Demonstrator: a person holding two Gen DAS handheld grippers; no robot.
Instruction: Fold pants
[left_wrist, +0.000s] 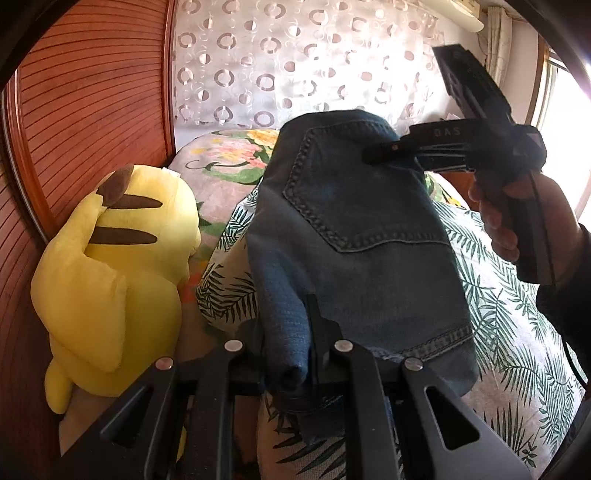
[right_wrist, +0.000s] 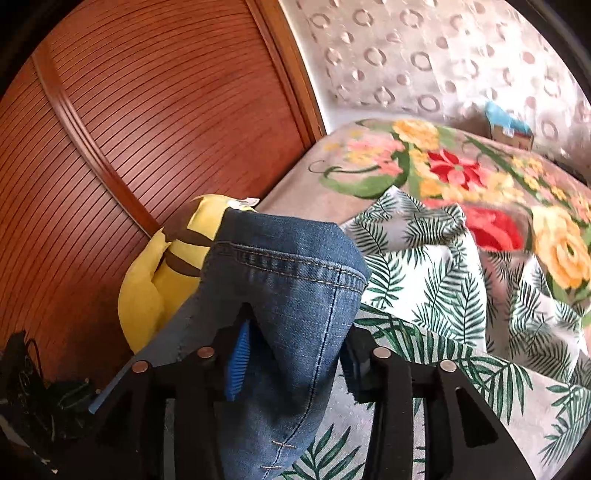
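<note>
The blue jeans (left_wrist: 362, 229) hang bunched above the bed, back pocket facing the left wrist camera. My left gripper (left_wrist: 291, 354) is shut on a rolled fold of denim at their near lower edge. In that view my right gripper (left_wrist: 380, 155), held by a person's hand (left_wrist: 517, 221), reaches in from the right at the top of the jeans beside the pocket. In the right wrist view the jeans (right_wrist: 295, 280) drape between the fingers of my right gripper (right_wrist: 295, 362). Its jaws stand apart, the blue pad (right_wrist: 238, 354) shows bare, and the denim lies loose between them.
A yellow plush toy (left_wrist: 122, 258) leans against the slatted wooden door (left_wrist: 92, 110) on the left. Under the jeans lies a leaf-print sheet (right_wrist: 443, 295), with a floral blanket (right_wrist: 461, 173) beyond it. A patterned curtain (left_wrist: 295, 66) hangs behind, and a small blue box (right_wrist: 509, 125) sits far right.
</note>
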